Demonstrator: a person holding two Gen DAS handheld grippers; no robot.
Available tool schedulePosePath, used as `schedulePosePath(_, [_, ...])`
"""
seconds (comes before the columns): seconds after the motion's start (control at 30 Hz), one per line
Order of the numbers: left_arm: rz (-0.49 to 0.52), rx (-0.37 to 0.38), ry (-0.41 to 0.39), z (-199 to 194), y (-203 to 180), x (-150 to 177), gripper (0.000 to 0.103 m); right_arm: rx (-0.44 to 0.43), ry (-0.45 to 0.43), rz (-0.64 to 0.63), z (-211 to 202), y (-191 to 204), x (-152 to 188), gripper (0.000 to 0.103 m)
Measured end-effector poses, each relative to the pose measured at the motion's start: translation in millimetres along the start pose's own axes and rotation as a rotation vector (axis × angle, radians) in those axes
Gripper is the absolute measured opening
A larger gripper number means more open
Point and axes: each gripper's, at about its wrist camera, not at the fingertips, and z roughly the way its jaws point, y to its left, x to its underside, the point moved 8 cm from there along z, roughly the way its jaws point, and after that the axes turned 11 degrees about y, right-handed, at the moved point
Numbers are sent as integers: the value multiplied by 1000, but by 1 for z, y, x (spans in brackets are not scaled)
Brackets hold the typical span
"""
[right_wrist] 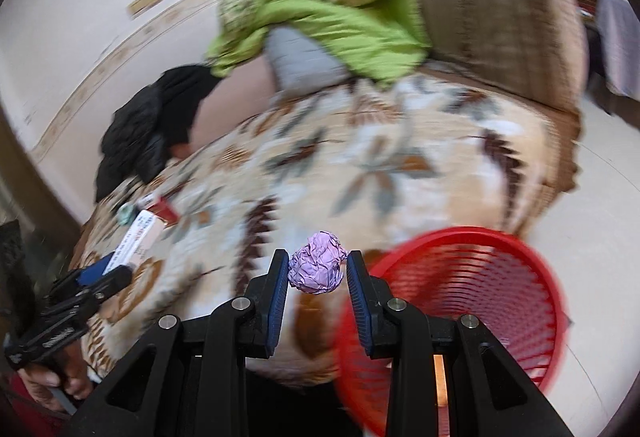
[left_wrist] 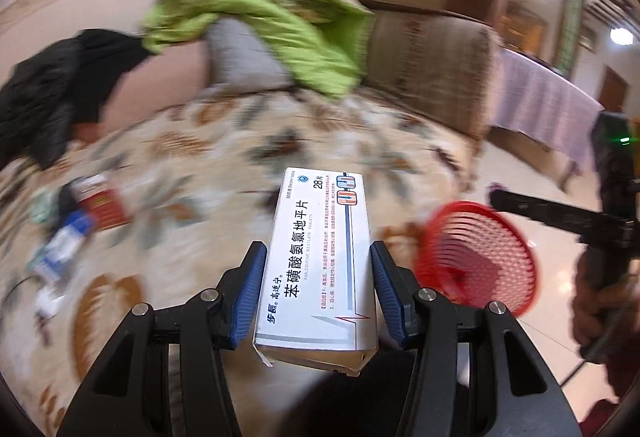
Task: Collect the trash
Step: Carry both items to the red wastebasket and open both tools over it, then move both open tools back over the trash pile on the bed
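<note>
Over on the left of the leaf-print sofa cover [left_wrist: 224, 165] there's a blurry pile of small boxes [left_wrist: 76, 221]. The left gripper [left_wrist: 319, 289] is clamped on a long white medicine box [left_wrist: 320, 257] with black print and one torn end. The right gripper [right_wrist: 318, 277] is squeezing a crumpled purple paper ball [right_wrist: 318, 267]. A red mesh basket [right_wrist: 472, 297] sits just right of it, on the floor.

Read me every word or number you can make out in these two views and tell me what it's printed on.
"苯磺酸氨氯地平片": white medicine box held in the left claw.
"AMLODIPINE BESYLATE TABLETS": same box.
"28片": same box.
Brand mark and red small print on the box: too small.
Boxes on the bedspread: too blurred.
</note>
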Motion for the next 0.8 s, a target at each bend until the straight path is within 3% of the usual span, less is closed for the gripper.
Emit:
schedulePosePath(0.2, [111,166,96,39,-96,-27,52,16,-13,128,-13,-64,4,33])
schedulePosePath(0.33, [157,204,130,62,-139,-40,53,37,-9,169,-17,-88,9,35])
schedulePosePath(0.4, [168,221,141,70,-153,-43,62,48,-10,187,-21,-101,10,36])
schedulePosePath(0.53, [159,239,143,73,-156,-44,68,63,-26,205,-29,-114,10,53])
schedulePosePath(0.7, [123,185,122,62,-127,-39,68,55,-19,196,-25,-106,6,54])
schedulePosePath(0.8, [85,153,108,53,-104,-35,69,24,-3,153,-14,-82,1,54])
